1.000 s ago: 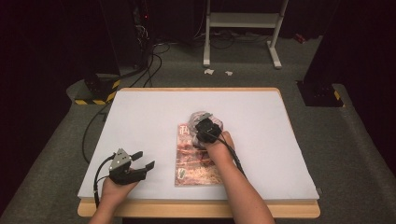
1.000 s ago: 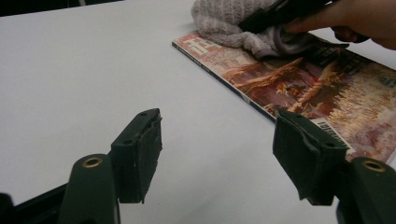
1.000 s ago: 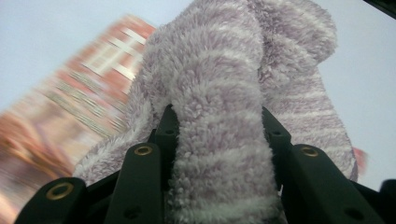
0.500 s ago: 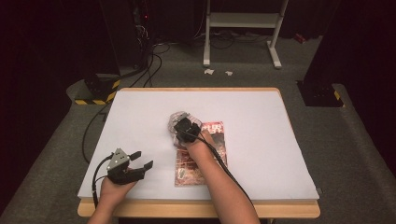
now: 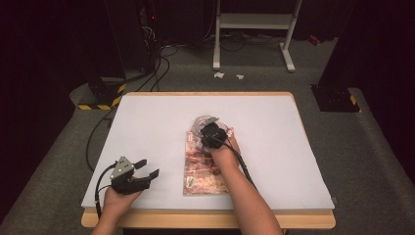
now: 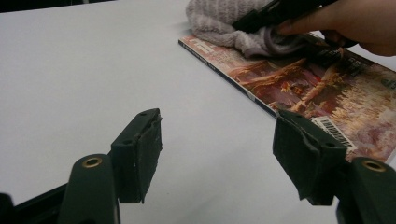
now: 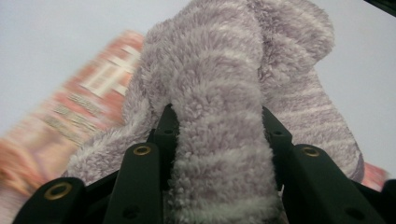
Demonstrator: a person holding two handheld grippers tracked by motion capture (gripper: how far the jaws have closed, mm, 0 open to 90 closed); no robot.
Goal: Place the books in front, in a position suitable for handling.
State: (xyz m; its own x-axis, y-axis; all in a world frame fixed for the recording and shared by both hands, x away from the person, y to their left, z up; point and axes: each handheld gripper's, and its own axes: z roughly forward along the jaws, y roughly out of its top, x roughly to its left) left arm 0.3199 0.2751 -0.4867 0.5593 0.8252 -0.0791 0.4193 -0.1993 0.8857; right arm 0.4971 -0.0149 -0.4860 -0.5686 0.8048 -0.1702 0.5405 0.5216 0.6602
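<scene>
Right gripper (image 7: pixel 217 135): clamped on striped fluffy cloth (image 7: pixel 224 84), apparently a sock, atop magazine (image 5: pixel 203 169). Left gripper (image 6: pixel 217 154): jaws spread, empty, over white table (image 5: pixel 147 122).

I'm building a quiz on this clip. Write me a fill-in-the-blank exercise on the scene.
1. The right tongs are shut on a fluffy striped ____.
2. That cloth lies on the far end of a ____ lying flat on the white table.
3. The left tongs hover over the table with jaws ____.
4. In the high view, the magazine lies to the ____ of the left tongs.

Missing words: cloth; magazine; open; right
</scene>
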